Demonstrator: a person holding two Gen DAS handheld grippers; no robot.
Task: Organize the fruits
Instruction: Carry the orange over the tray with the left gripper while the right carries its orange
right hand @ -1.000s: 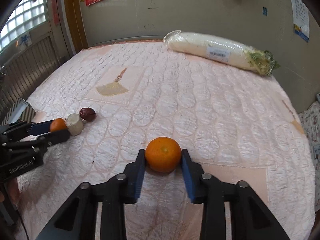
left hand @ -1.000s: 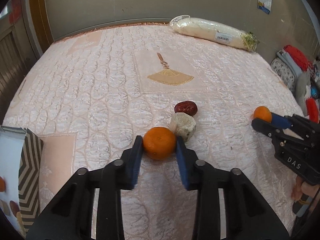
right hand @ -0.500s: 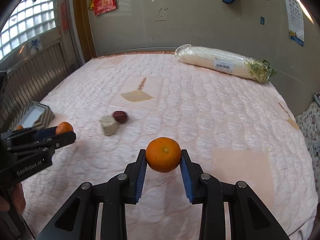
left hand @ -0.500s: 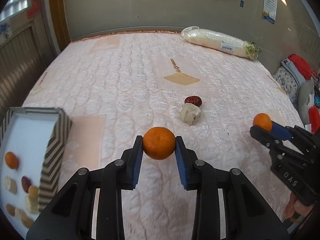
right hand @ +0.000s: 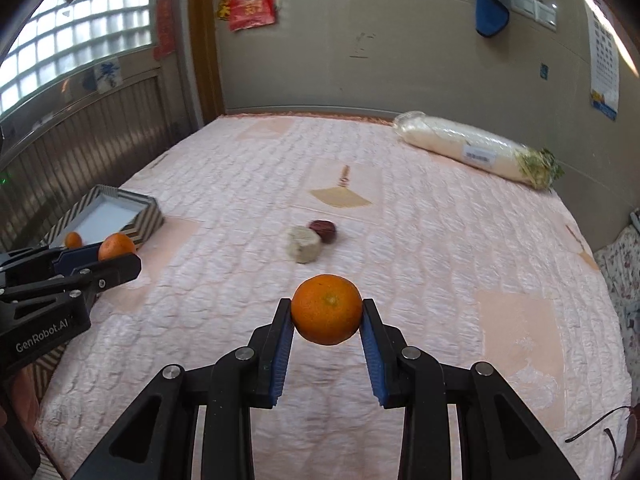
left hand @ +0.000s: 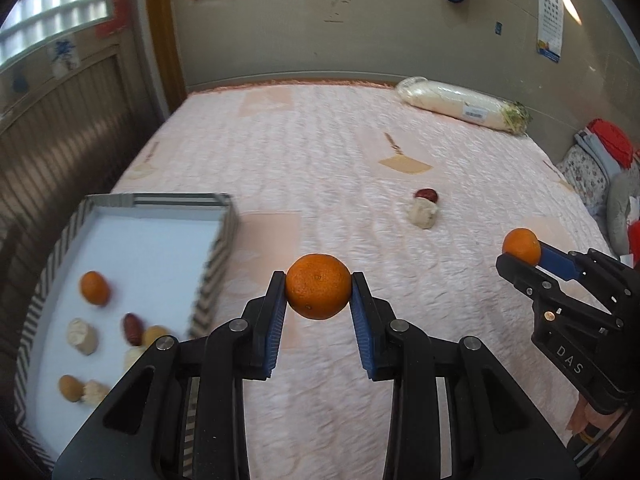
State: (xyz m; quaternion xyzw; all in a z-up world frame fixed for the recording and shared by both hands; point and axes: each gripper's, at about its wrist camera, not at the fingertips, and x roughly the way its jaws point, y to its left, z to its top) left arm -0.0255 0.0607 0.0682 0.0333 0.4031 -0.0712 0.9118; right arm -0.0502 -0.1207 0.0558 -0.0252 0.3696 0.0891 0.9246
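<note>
Both grippers, left gripper [left hand: 319, 294] and right gripper [right hand: 326, 309], now higher, each clamping a round orange, no long axis.

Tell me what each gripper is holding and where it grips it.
The left gripper pinches an orange across its sides; the right gripper pinches another orange likewise.

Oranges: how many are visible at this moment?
3: one orange in the left gripper, another in the right gripper, a third in the striped tray. Others may be hidden.
</note>
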